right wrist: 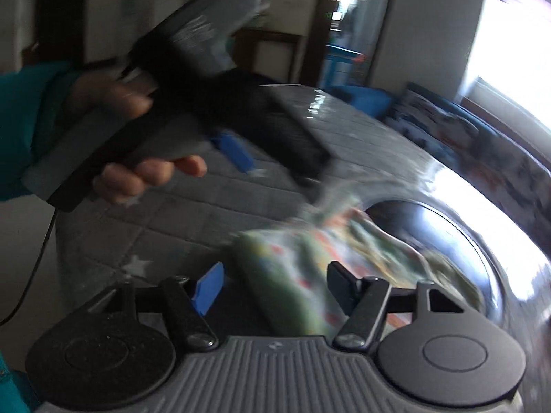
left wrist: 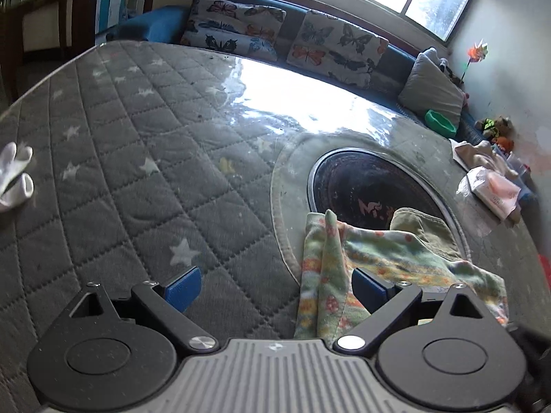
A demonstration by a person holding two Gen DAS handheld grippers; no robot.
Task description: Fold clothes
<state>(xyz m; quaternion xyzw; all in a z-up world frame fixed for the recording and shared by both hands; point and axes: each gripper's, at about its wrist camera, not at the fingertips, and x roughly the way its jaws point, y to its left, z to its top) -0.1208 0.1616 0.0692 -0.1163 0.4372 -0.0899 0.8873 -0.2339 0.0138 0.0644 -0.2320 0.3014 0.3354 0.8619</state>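
Honestly, the right gripper [right wrist: 272, 285] has its jaws half open around the flowery cloth [right wrist: 292, 275], not pinching yet. Left gripper [left wrist: 275, 289], wide open, grips nothing. Cloth lies bunched on the quilted desk [left wrist: 120, 158]; I'd grab one edge only.

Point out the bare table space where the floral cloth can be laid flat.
The widest bare patch is the quilted star cover, between the white sock at the left edge and the floral cloth. It is crowded on the right: the dark round inset, the tissue pack and the clutter by the wall.
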